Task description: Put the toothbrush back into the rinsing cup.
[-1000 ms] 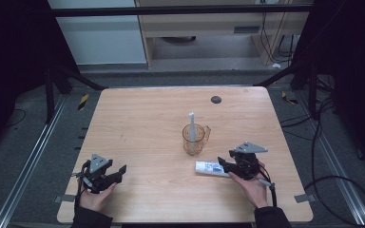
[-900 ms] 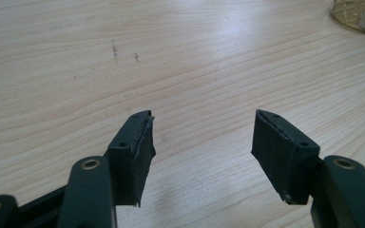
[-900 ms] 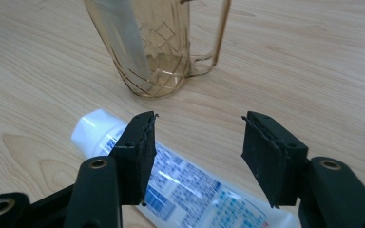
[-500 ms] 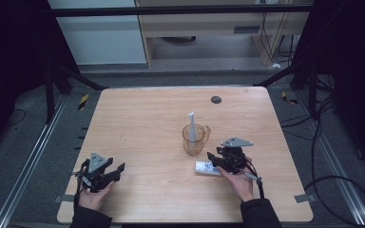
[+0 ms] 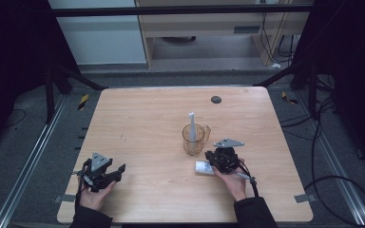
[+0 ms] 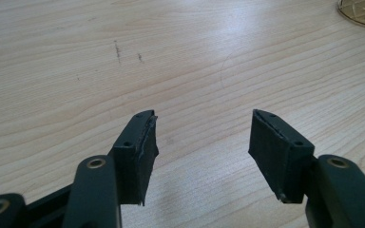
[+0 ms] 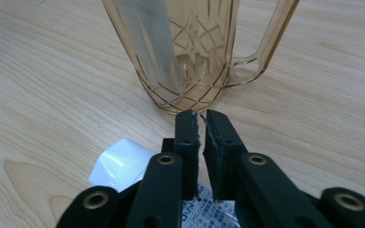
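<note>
Right gripper (image 7: 200, 124) has moved forward and inward since a second ago, now just short of the amber cup (image 7: 190, 52). Its jaws sit pressed together over the white tube (image 5: 202, 167); whether they pinch it, I can't tell. A second tube (image 5: 191, 127) stands inside the cup, likely the destination. Left gripper (image 6: 202, 142) idles spread wide, nothing between.
</note>
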The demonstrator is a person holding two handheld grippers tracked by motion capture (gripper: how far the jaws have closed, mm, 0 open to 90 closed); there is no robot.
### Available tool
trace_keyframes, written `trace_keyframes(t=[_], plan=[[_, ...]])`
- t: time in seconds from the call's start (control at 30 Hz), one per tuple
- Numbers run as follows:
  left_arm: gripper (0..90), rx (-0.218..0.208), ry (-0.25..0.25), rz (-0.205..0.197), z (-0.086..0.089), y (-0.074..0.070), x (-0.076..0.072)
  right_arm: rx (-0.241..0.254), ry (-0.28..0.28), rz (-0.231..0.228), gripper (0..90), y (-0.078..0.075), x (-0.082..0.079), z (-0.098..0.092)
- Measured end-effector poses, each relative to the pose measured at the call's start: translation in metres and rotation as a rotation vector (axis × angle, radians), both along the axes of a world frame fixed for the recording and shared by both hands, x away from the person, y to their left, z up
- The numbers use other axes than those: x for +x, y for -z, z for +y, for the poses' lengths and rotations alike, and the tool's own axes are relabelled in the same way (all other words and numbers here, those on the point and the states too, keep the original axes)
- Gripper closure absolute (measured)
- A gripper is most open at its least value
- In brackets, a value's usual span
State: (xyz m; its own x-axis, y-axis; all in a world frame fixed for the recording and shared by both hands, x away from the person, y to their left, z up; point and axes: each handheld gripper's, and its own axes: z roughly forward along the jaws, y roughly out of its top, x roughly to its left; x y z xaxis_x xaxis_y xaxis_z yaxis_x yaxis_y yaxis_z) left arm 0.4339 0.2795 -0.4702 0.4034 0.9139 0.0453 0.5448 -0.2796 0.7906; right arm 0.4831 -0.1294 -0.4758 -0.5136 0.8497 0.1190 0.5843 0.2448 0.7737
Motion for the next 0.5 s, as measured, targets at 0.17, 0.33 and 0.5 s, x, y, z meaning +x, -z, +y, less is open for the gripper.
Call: trace_keyframes(t=[0.17, 0.33, 0.5], plan=[[40.8, -0.006, 0.001, 0.01, 0.0004, 0.001, 0.0012, -0.003, -0.01, 0.005, 89.5, 0.0023, 0.0002, 0.0032], [39.0, -0.018, -0.002, 0.021, 0.0008, 0.0015, 0.0016, -0.009, -0.018, 0.01, 90.0, 0.0044, 0.0008, 0.0051], [37.9, -0.013, -0.001, 0.027, 0.0004, 0.0016, 0.0018, -0.016, -0.027, 0.024, 90.0, 0.0064, 0.0002, 0.0063]])
